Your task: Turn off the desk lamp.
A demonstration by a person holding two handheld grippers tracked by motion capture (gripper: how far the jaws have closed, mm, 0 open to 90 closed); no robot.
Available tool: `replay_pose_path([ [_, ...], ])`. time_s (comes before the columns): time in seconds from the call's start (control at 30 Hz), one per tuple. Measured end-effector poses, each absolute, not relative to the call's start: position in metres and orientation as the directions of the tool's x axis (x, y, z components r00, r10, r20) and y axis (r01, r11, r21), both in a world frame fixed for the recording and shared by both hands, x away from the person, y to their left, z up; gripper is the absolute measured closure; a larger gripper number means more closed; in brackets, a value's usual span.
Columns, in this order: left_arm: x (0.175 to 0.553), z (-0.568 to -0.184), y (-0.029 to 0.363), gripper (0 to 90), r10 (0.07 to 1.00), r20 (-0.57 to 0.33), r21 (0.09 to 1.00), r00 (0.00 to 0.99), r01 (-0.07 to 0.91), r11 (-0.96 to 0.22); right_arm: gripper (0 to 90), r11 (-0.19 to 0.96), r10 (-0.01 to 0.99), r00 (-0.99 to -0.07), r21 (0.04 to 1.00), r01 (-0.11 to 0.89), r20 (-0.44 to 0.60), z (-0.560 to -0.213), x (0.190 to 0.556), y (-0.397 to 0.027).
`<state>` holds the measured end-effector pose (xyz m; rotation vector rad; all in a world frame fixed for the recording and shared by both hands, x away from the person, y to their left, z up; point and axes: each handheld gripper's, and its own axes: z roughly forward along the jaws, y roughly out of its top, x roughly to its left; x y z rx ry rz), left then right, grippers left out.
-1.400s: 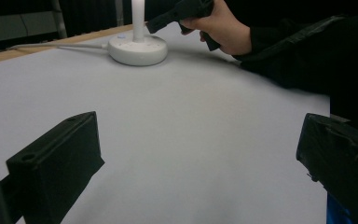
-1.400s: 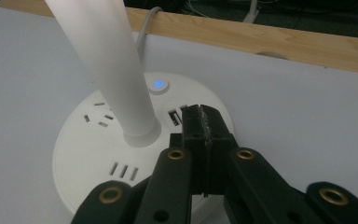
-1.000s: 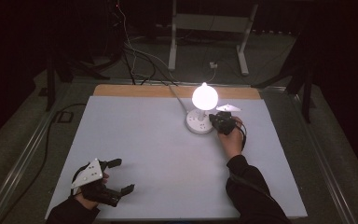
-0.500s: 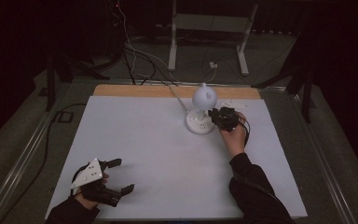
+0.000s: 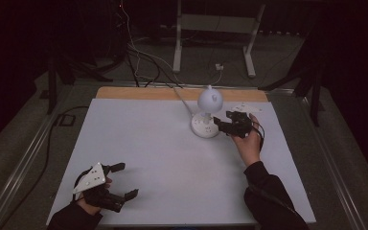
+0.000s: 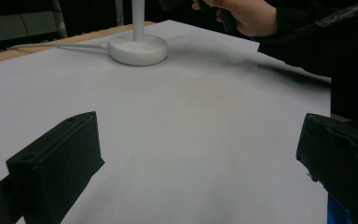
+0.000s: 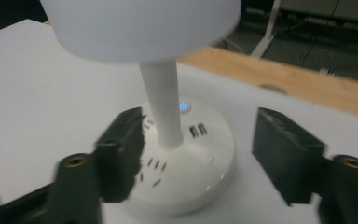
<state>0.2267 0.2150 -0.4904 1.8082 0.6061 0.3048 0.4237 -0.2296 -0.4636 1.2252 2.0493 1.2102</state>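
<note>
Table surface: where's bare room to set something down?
The white table is bare across its middle, between the left gripper near the front left corner and the lamp. Crowded at the far right, where the right gripper sits by the lamp base.

I work at a white-topped table (image 5: 139, 143) with a bare wooden strip (image 5: 139, 92) along its far edge. Beyond it the room is dark: grey floor (image 5: 345, 143), loose cables (image 5: 134, 52), and a pale metal stand (image 5: 215, 28) on two legs.
</note>
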Motion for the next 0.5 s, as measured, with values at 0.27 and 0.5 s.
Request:
replay_pose_path([
  [0.27,0.227,-0.490,0.215,0.5,0.544,-0.095,0.943,0.833,0.250,-0.219,2.6,0.218,0.834,-0.543,0.845,0.489,0.099,-0.470,0.403,-0.246],
  [0.5,0.227,-0.490,0.215,0.5,0.545,-0.093,0.943,0.833,0.249,-0.220,0.1,0.230,0.794,-0.596,0.849,0.475,0.118,-0.480,0.373,-0.264],
])
